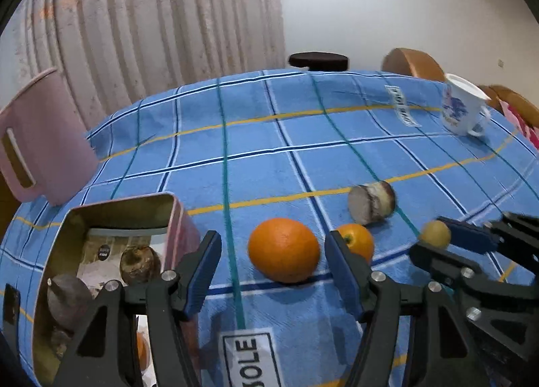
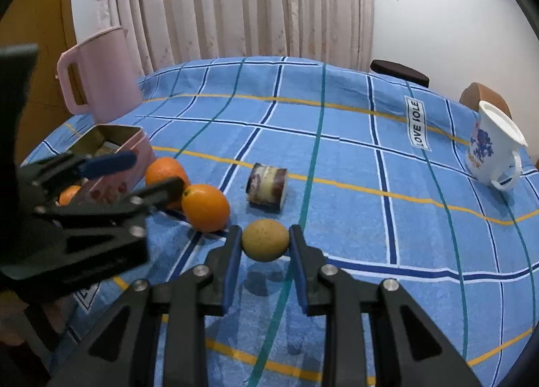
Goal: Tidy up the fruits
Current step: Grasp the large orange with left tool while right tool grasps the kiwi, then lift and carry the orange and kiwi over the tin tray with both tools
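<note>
The right gripper is pinching the small yellow-green fruit between its 2 pads, ready for carrying to the pink tin. The left gripper is standing spread around the large orange, lining up a grab.

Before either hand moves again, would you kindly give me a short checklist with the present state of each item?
1. Right tongs shut on the small yellow-green round fruit: ok, pads press both sides.
2. Left tongs open around the large orange: ok, not gripping yet.
3. Smaller orange clear of the left tongs: not ok, it sits right behind one finger.
4. Pink open tin box has room: ok, some fruit inside already, space remains.
5. Brown-and-white cylindrical piece out of the way: ok, it lies apart on the blue checked tablecloth.
</note>
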A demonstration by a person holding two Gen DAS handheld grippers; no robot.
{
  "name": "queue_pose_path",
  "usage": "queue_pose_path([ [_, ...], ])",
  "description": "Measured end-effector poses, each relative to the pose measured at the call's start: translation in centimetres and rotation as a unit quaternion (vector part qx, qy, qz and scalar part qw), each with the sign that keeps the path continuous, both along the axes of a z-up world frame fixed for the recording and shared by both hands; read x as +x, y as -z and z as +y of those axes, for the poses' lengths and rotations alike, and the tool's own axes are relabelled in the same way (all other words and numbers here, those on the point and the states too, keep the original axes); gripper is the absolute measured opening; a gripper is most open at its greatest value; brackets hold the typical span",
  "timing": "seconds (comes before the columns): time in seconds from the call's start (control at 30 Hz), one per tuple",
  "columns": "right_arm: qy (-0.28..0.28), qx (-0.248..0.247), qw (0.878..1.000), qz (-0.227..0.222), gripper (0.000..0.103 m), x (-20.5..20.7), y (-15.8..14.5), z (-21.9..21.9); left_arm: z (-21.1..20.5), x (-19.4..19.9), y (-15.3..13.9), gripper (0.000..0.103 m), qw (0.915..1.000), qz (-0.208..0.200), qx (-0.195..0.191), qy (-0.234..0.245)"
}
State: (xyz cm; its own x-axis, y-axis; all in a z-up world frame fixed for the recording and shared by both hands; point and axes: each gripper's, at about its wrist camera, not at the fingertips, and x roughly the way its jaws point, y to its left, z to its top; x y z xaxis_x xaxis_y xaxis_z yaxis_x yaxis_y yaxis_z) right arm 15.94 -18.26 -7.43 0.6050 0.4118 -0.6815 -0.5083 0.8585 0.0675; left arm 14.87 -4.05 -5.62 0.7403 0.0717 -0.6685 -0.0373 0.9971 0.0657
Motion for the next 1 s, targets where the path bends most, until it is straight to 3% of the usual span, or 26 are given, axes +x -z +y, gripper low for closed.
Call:
queue_pose_path([
  [0.27,-0.003,-0.004,1.0,-0.002,0.031,-0.1,0.0,-0.1,0.4,0.8,0.1,0.062,0.9994,0.008,-0.032,-0.008],
  [0.3,-0.002,-0.002,1.0,-0.002,0.031,-0.2,-0.1,-0.1,0.4,0.7,0.1,0.049,0.9993,0.009,-0.036,-0.003],
  [0.33,0.0,0.0,1.0,-0.003,0.031,-0.2,-0.1,-0.2,0.3,0.6,0.0,0.046,0.999,0.009,-0.043,0.011],
  [0.43,0.002,0.006,1.0,-0.006,0.031,-0.3,-0.2,-0.4,0.1,-0.2,0.1,0.046,0.9993,0.001,-0.03,0.02],
  [0.7,0.0,0.015,1.0,-0.026,0.031,-1.1,-0.8,-0.4,0.7,-1.9,-0.4,0.045,0.9973,-0.021,-0.06,0.036],
  [1.0,-0.006,0.035,0.998,-0.059,0.031,-2.0,-1.6,-0.9,1.0,-4.1,-1.5,0.045,0.9946,-0.077,-0.061,0.034],
])
